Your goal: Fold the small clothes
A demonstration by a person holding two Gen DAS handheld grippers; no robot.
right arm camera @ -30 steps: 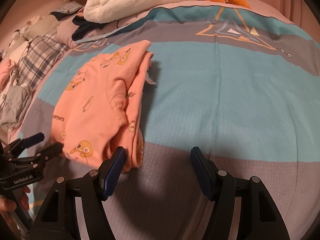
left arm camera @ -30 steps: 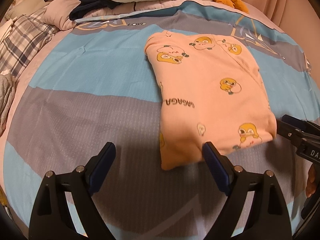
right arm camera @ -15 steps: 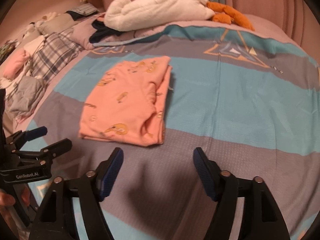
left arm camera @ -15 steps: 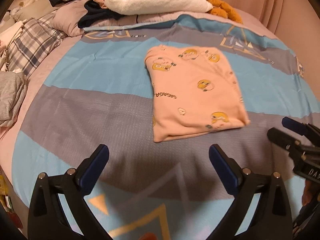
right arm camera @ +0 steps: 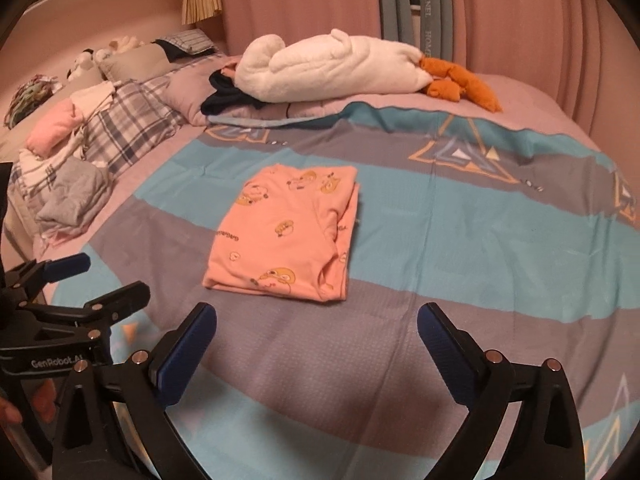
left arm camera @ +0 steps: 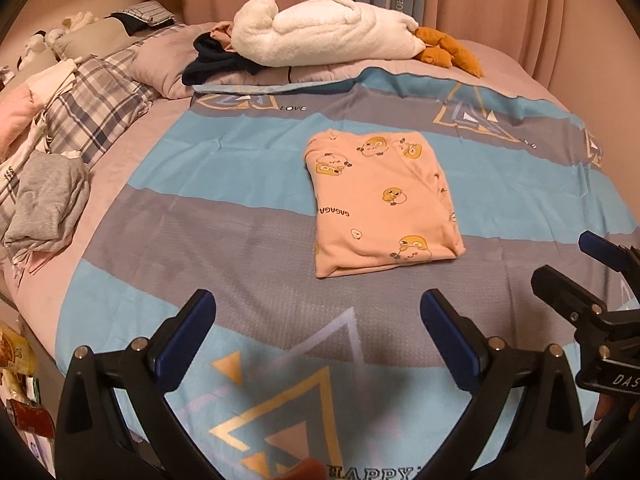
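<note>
A small pink garment with yellow duck prints (left arm camera: 380, 204) lies folded into a neat rectangle on the blue and grey bedspread (left arm camera: 240, 216). It also shows in the right wrist view (right arm camera: 284, 236). My left gripper (left arm camera: 316, 320) is open and empty, held well back from the garment's near edge. My right gripper (right arm camera: 316, 332) is open and empty too, also back from the garment. Each gripper shows at the edge of the other's view: the right one (left arm camera: 576, 272) and the left one (right arm camera: 100, 280).
A heap of grey, plaid and pink clothes (left arm camera: 48, 168) lies on the bed's left side. A white plush blanket (left arm camera: 328, 32) and an orange soft toy (left arm camera: 448, 48) lie at the far end on pillows. Pink curtains (right arm camera: 520, 20) hang behind.
Both grippers have pulled back and up from the folded garment, which now lies farther away and untouched. Both stayed open.
</note>
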